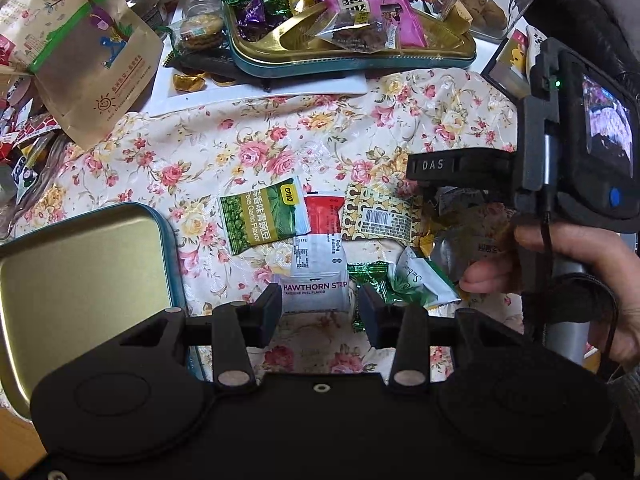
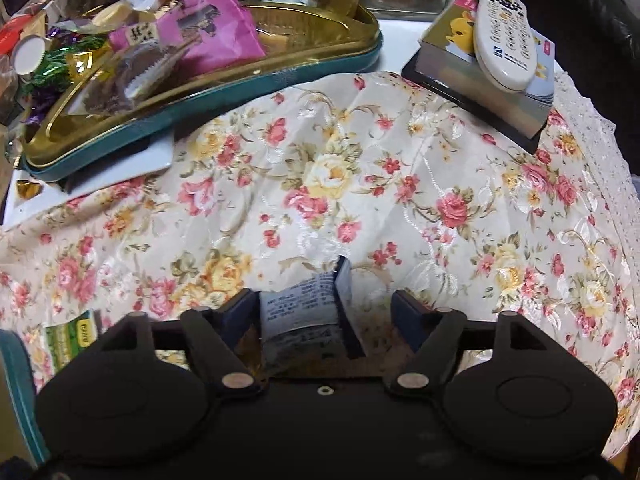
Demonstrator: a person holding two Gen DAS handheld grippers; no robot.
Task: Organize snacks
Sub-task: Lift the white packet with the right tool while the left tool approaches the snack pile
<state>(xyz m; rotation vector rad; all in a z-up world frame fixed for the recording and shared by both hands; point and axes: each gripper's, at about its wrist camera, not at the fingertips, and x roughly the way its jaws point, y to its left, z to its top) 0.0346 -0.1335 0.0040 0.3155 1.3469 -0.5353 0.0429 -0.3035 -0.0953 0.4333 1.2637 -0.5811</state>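
Worktop [image 2: 360,184] under a floral cloth fills both views, cluttered w/ snacks. At the far edge sits a big open tin [image 1: 360,66] w/ gold inside and teal rim, already heaped w/ wrapped candies and a pink packet. Its lid [image 1: 80,264] lies gold side up at near left in the left wrist view. A remote [image 2: 505,36] rests on a small box at far right.

Loose packets lie in a row mid-cloth: a green pea packet [image 1: 262,216], a red-and-white hawthorn strip packet [image 1: 318,264], a yellow patterned packet [image 1: 380,216], then green-wrapped candies [image 1: 384,280].

Left gripper [image 1: 320,312] points steeply down, fingers released and part-spread, nothing pinched. The hawthorn packet lies straight ahead, its near end between the fingertips, long axis running away from the camera, so fingers straddle its short width.

Right gripper [image 2: 324,312], held in a hand [image 1: 560,280] to the right of the row, has fingers released and spread wide. A small printed packet [image 2: 300,308] stands between them, beside the left finger [image 2: 240,312], apparently let go; pads not pressing it.

Likely next: left hand is nearer the hawthorn packet, needs only to drop and close across it, then carry it to the tin beyond.
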